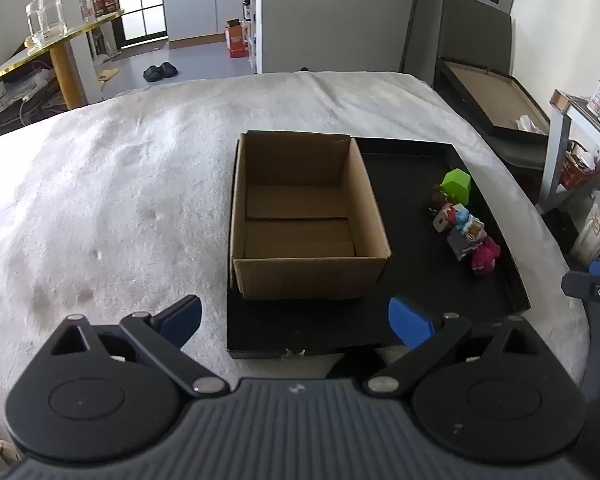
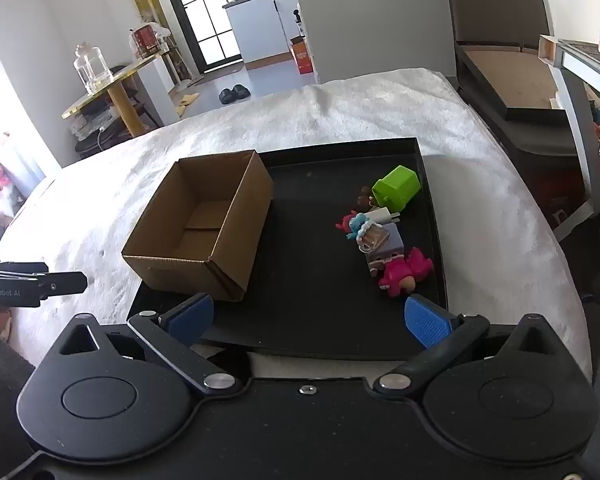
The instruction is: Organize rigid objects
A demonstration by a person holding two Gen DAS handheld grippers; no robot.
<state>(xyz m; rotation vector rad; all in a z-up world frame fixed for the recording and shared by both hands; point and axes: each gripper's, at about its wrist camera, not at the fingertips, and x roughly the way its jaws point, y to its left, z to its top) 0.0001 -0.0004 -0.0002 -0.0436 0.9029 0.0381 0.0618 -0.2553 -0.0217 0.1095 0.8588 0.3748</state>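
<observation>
An empty open cardboard box (image 1: 306, 216) (image 2: 204, 232) stands on the left part of a black tray (image 1: 416, 280) (image 2: 320, 280). Small toys lie along the tray's right side: a green cube-shaped toy (image 1: 457, 186) (image 2: 396, 188), a blue and white figure (image 1: 456, 216) (image 2: 366, 224), a grey block toy (image 1: 466, 240) (image 2: 384, 250) and a pink figure (image 1: 485, 258) (image 2: 404, 272). My left gripper (image 1: 296, 320) is open and empty before the tray's near edge. My right gripper (image 2: 308, 316) is open and empty over the tray's near edge, close to the pink figure.
The tray rests on a white fluffy cover (image 1: 100, 200) (image 2: 480, 200). A gold side table with a glass jar (image 1: 46, 16) (image 2: 88, 66) stands far left. A dark stand with a cardboard tray (image 1: 496, 96) and a shelf (image 1: 588, 120) are at the right.
</observation>
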